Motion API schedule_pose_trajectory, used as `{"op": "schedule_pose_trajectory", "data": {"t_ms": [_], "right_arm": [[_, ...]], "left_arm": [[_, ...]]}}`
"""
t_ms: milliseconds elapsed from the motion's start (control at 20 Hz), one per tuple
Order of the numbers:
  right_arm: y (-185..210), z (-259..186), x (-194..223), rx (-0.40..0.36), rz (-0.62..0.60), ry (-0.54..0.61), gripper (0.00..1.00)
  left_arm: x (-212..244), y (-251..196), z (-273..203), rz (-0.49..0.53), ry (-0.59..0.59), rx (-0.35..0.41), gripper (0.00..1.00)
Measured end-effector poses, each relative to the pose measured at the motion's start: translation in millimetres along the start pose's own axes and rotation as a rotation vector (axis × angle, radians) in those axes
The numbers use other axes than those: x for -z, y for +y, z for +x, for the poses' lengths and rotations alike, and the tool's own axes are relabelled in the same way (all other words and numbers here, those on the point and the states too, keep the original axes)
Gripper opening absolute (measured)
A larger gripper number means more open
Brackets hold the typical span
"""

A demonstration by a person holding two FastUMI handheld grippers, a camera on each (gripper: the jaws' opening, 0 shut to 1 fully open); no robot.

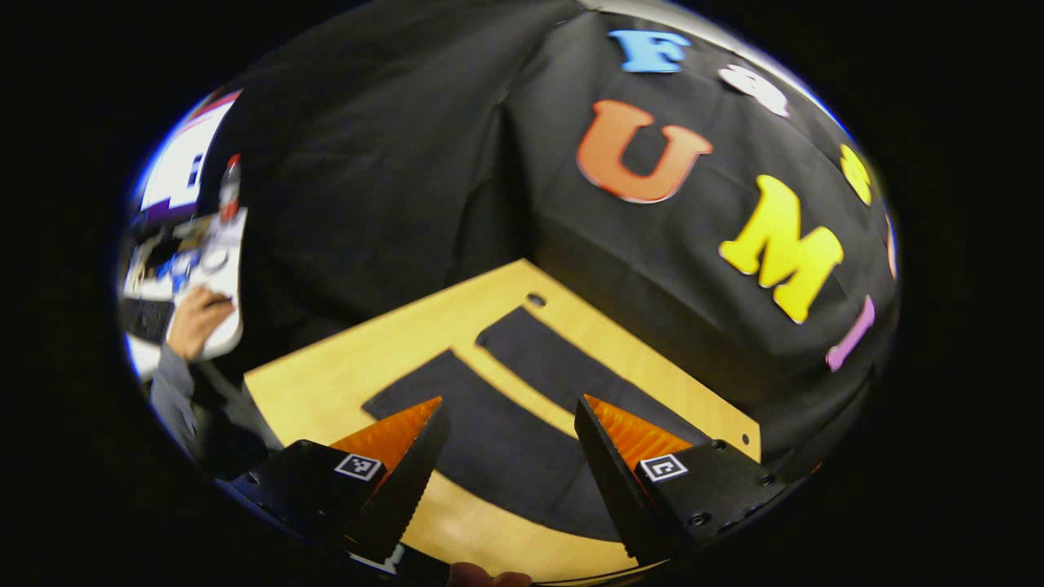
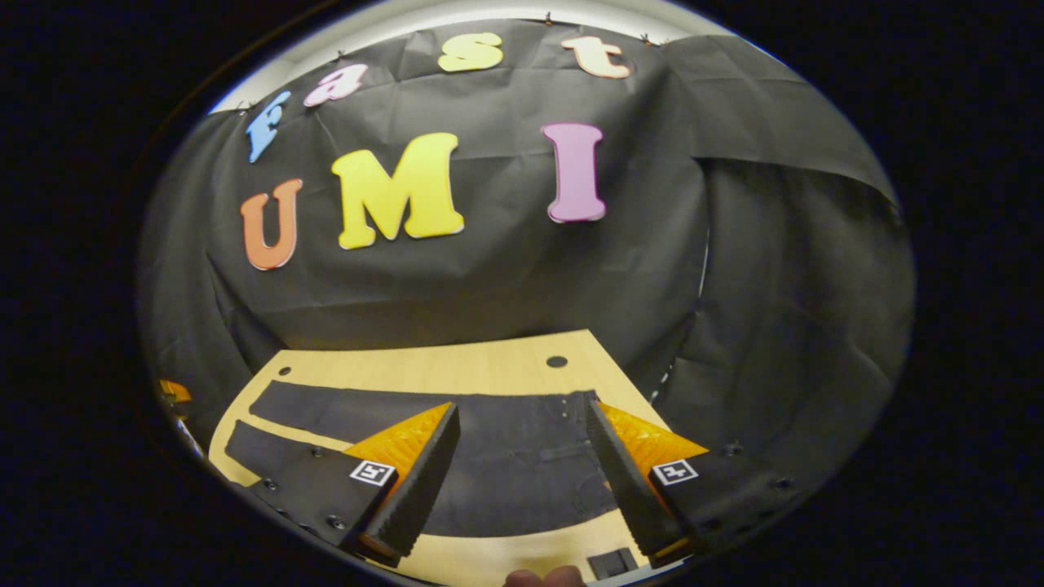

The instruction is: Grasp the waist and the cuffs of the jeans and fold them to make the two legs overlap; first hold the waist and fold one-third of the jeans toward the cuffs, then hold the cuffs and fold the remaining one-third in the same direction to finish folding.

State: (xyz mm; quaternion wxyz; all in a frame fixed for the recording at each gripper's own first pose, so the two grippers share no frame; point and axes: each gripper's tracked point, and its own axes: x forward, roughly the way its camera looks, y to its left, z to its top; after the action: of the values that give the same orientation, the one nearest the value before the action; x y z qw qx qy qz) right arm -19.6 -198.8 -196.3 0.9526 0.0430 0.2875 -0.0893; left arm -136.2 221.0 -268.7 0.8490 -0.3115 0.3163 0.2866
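Now I'm holding both tongs, left and right, wide above the jeans lying flat on the worktop; pinching one layer risks misaligned legs.

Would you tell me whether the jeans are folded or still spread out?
Spread flat: the jeans lie on the table with both legs apart.

Left tool open, above dark jeans spread flat on wooden table, legs apart.
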Motion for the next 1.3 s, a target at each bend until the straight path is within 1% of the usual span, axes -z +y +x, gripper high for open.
{"op": "schedule_pose_trajectory", "data": {"t_ms": [150, 200, 250, 350, 450, 550, 600, 700, 750, 900, 950, 1100, 1250, 1300], "right_arm": [[-2, 2, 16, 0.077, 0.034, 0.055, 0.97], [1, 1, 20, 0.096, 0.043, 0.071, 0.98], [4, 0, 24, 0.111, 0.051, 0.083, 0.97], [14, -2, 25, 0.135, 0.071, 0.098, 0.97], [23, -4, 24, 0.149, 0.064, 0.102, 0.97], [25, -8, 21, 0.161, 0.028, 0.098, 0.98], [23, -9, 21, 0.166, 0.016, 0.099, 0.98], [14, -8, 26, 0.177, 0.026, 0.117, 0.97], [8, -6, 28, 0.184, 0.040, 0.127, 0.97], [-16, 6, 37, 0.209, 0.093, 0.156, 0.98], [-24, 6, 42, 0.215, 0.109, 0.168, 0.97], [-45, 12, 51, 0.235, 0.131, 0.196, 0.98], [-63, 19, 72, 0.252, 0.158, 0.246, 0.97], [-68, 21, 80, 0.257, 0.174, 0.266, 0.98]], "left_arm": [[20, 66, 23, -0.365, 0.190, -0.070, 0.99], [25, 86, 33, -0.460, 0.231, -0.105, 0.99], [26, 100, 40, -0.527, 0.258, -0.127, 0.99], [28, 119, 49, -0.599, 0.304, -0.164, 0.99], [29, 122, 60, -0.626, 0.343, -0.179, 0.99], [29, 123, 76, -0.621, 0.371, -0.195, 0.99], [31, 123, 81, -0.616, 0.386, -0.201, 0.99], [30, 124, 89, -0.611, 0.408, -0.242, 0.99], [28, 121, 95, -0.602, 0.410, -0.240, 0.99], [29, 124, 102, -0.594, 0.443, -0.317, 1.00], [29, 123, 102, -0.600, 0.450, -0.338, 0.99], [31, 126, 109, -0.594, 0.470, -0.412, 0.99], [37, 131, 108, -0.561, 0.535, -0.491, 0.98], [38, 135, 107, -0.551, 0.545, -0.520, 0.96]]}}
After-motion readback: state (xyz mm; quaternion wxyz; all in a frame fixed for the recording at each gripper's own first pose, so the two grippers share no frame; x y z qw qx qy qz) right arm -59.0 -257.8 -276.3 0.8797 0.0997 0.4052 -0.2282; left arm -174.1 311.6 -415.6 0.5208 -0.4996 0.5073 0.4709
